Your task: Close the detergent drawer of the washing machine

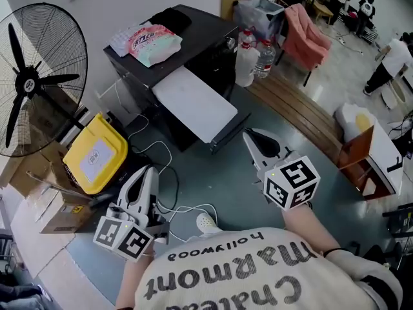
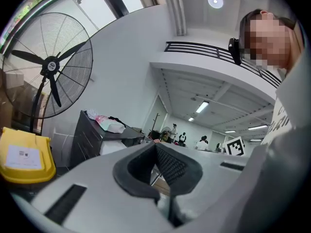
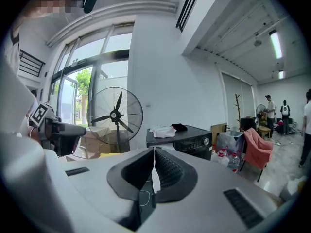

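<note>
Looking down, the head view showed the left gripper (image 1: 148,172) at 7 o'clock and the right gripper (image 1: 249,135) at 5 o'clock, both pointing toward the dark washing machine (image 1: 193,34) at 12 o'clock and well apart from it. A pink-printed packet (image 1: 153,44) and a black cloth (image 1: 171,19) lay on its top. The detergent drawer could not be made out there. A standing fan (image 1: 31,79) stood at 10 o'clock, and a yellow bin (image 1: 95,154) lay at 9 o'clock, near the left gripper.

The left gripper view showed its jaws clenched tip to tip with nothing between them. The machine stood at 10 o'clock beyond them.

The right gripper view showed those jaws clenched and empty too. The machine's control panel and knob (image 3: 209,141) sat just past the tips at 1 o'clock, and the drawer was too small to tell.
</note>
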The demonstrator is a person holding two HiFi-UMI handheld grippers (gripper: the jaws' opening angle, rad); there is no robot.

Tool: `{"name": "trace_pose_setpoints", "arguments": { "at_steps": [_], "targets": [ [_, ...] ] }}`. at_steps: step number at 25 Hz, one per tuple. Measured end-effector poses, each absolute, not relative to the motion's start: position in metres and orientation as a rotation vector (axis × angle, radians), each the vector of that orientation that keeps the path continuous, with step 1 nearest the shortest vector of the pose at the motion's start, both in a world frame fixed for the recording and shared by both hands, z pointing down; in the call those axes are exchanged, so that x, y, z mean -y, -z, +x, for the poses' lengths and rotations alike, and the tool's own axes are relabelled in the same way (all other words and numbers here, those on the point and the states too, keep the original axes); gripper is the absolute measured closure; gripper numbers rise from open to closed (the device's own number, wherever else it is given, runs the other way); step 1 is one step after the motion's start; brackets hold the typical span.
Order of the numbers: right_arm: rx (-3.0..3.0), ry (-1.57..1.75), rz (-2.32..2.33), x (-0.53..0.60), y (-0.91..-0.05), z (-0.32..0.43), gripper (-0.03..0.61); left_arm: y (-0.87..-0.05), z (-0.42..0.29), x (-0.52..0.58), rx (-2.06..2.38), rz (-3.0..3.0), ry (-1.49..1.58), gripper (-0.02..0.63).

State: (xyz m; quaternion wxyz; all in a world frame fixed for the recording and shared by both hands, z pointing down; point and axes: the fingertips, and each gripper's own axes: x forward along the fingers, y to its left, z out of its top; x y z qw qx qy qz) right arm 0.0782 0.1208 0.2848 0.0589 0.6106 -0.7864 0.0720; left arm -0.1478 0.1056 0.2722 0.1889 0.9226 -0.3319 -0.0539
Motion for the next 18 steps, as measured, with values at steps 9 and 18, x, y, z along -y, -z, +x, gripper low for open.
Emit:
{"name": "trace_pose_setpoints", "arguments": {
  "at_steps": [9,18],
  "targets": [
    [2.600,-0.494,1.826,-0.087,-0.320,0.073,0.548,-0.309,-0.145,-0.057,0.958,2.602,0.159,0.606],
    [2.532,-1.000,1.704,-0.085,-0.444,0.101,0.548,-0.374,-0.124,-0.062,1.059,2.495,0.019,0.606]
  ]
}}
